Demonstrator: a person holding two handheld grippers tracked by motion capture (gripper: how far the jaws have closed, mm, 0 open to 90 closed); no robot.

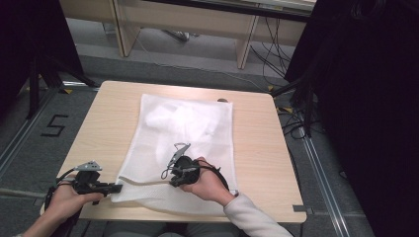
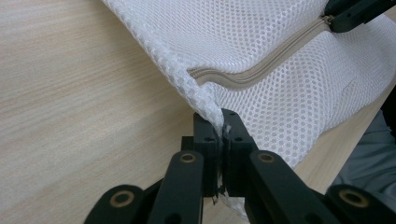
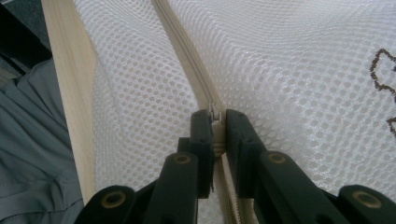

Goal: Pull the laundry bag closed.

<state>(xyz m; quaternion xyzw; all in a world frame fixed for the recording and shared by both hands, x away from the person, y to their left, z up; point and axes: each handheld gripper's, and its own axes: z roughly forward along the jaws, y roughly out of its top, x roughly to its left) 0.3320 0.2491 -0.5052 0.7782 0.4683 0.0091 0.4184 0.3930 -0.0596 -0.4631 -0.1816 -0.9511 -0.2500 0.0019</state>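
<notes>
A white mesh laundry bag (image 1: pixel 184 129) lies flat on the wooden table (image 1: pixel 257 143), with something white bunched inside its far half. A beige zipper (image 2: pixel 261 70) runs along its near edge. My left gripper (image 1: pixel 117 187) is at the bag's near left corner, and in the left gripper view (image 2: pixel 222 128) its jaws are shut on that mesh corner (image 2: pixel 208 105). My right gripper (image 1: pixel 174 183) sits further right along the same edge. Its jaws (image 3: pixel 215 119) are shut on the small metal zipper pull (image 3: pixel 215 113), with the zipper tape (image 3: pixel 184 58) running away ahead of them.
The table's near edge (image 3: pixel 70 93) runs just beside the bag, with the person's grey clothing (image 3: pixel 28 154) below it. Dark embroidery (image 3: pixel 383 70) marks the mesh to the right. Bare tabletop (image 2: pixel 70 93) lies left of the bag. Desks and cables stand beyond the table.
</notes>
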